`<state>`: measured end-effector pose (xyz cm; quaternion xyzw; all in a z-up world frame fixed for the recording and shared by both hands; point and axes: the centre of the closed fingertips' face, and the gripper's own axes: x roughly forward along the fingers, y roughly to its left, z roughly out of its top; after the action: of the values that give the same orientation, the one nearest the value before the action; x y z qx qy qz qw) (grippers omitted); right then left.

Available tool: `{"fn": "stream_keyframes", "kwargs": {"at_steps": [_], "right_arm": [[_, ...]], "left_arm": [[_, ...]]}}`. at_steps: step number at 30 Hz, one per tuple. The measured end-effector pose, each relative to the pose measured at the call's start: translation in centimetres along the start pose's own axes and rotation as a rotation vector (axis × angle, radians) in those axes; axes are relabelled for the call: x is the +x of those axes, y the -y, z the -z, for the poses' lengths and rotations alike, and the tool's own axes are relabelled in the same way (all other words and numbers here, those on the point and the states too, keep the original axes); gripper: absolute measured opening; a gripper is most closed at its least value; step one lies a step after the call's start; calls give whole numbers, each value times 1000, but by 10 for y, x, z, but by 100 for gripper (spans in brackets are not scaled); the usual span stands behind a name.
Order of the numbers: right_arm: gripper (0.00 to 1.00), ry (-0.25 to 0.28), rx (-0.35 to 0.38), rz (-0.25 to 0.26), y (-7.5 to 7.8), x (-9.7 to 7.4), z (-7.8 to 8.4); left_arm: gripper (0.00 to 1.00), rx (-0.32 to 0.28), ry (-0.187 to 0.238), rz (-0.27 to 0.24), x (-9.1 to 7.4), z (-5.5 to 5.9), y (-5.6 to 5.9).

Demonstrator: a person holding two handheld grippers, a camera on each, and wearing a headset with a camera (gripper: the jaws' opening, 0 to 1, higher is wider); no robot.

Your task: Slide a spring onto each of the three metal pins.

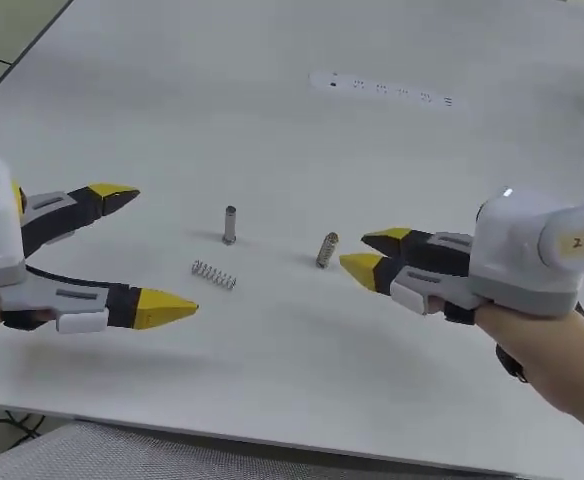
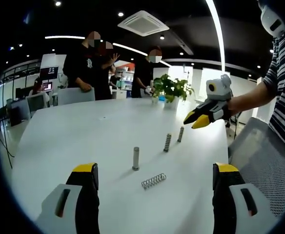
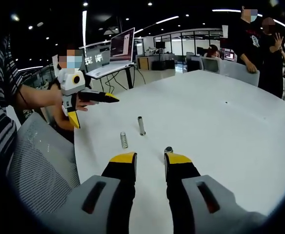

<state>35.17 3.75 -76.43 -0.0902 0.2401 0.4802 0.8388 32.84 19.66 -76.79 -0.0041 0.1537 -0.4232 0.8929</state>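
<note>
A bare metal pin (image 1: 230,225) stands upright mid-table, with a loose spring (image 1: 214,274) lying flat just in front of it. To the right a pin wearing a spring (image 1: 327,250) stands a little ahead of my right gripper (image 1: 365,252), which is open by a narrow gap and holds nothing. My left gripper (image 1: 142,250) is open wide and empty, left of the loose spring. In the left gripper view the bare pin (image 2: 136,158) and loose spring (image 2: 153,181) lie ahead of the left gripper (image 2: 155,168), with two spring-covered pins (image 2: 168,142) (image 2: 181,134) beyond. In the right gripper view a pin top (image 3: 168,149) shows just past the right gripper (image 3: 151,157).
A white power strip (image 1: 392,90) lies far back on the white table (image 1: 302,380). A grey mesh chair (image 1: 72,450) sits at the near edge. Several people stand around the far end (image 2: 91,63), near a potted plant (image 2: 169,87).
</note>
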Motion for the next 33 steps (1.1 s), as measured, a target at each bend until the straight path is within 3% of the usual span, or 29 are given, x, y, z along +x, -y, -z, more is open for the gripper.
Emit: {"fn": "stream_keyframes", "kwargs": {"at_steps": [6,12,24,33], "right_arm": [[25,-5,-3,-18,-6,5,-1],[25,-3,-25,-43,-14,17,-13],[24,-31,-120,-122,-36,54,-34],[23,-76,-180,-179,-56,84,-29]], "left_arm": [[97,-2,4,-2,-1,0,0],[97,-5,5,-5,-2,0,0],[97,-6,6,-10,0,-3,-2],[96,-4,2,-13,-1,-2,-2]]}}
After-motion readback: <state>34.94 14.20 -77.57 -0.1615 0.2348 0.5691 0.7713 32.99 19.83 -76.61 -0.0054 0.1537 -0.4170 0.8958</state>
